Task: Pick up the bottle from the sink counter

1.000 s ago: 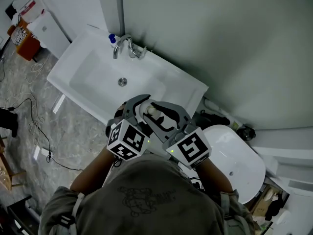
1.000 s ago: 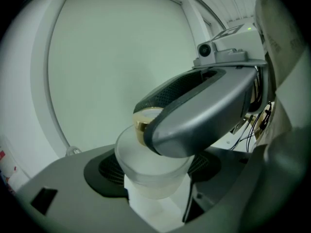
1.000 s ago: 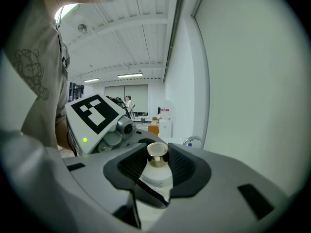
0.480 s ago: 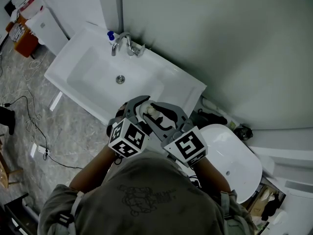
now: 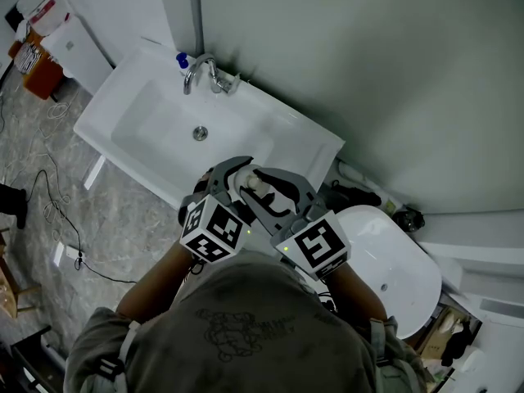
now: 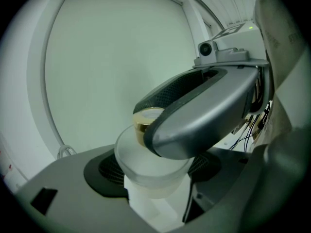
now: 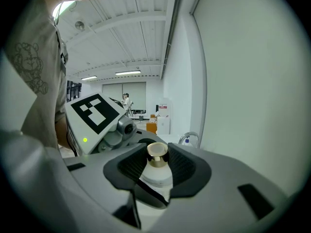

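A small white bottle [image 5: 253, 184] with a gold cap is held up in front of the person's chest, above the sink counter's near edge [image 5: 246, 150]. Both grippers meet on it. In the left gripper view its frosted body [image 6: 151, 165] sits between the pads of my left gripper [image 6: 153, 174], and the right gripper's grey finger [image 6: 204, 111] crosses over the cap. In the right gripper view my right gripper [image 7: 156, 161] is shut round the gold cap [image 7: 157, 154] and neck. In the head view the left gripper [image 5: 239, 173] and the right gripper [image 5: 277, 190] overlap.
A white sink basin [image 5: 160, 125] with a chrome faucet [image 5: 201, 71] and a blue-capped item [image 5: 181, 58] lies ahead on the left. A white toilet [image 5: 389, 264] stands at the right below a grey-green wall. Cables [image 5: 49, 191] trail over the marbled floor.
Both grippers stay together on the bottle in the same pose. Only the head camera has drifted a little, so the sink sits slightly further left.
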Available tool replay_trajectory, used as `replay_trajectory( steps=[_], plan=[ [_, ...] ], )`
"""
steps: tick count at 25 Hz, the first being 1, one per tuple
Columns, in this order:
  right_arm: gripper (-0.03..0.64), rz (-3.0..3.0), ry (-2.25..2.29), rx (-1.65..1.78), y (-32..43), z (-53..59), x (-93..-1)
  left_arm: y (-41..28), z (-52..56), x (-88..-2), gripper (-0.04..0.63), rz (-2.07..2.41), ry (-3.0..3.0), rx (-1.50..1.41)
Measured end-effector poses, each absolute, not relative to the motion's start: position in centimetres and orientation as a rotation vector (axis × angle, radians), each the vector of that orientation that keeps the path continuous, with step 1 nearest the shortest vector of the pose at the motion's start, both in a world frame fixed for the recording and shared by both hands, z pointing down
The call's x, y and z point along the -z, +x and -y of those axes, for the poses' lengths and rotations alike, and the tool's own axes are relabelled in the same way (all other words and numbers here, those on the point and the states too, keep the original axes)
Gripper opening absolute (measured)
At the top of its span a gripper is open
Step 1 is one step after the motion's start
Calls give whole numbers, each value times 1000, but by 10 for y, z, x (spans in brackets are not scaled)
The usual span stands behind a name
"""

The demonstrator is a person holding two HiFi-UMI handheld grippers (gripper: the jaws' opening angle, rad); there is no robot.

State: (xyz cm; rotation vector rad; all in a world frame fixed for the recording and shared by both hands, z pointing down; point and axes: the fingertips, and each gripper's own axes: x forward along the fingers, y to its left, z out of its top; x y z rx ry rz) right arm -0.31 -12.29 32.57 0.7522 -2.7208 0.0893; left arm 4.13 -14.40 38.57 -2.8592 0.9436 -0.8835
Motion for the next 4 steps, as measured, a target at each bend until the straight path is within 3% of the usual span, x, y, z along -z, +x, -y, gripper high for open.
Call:
replay_trajectory(
  steps=[4],
  plan=[
    [140,2752,778,-118,-1,123,-321,44,142,-383,336,-934,-2870,872]
  ],
)
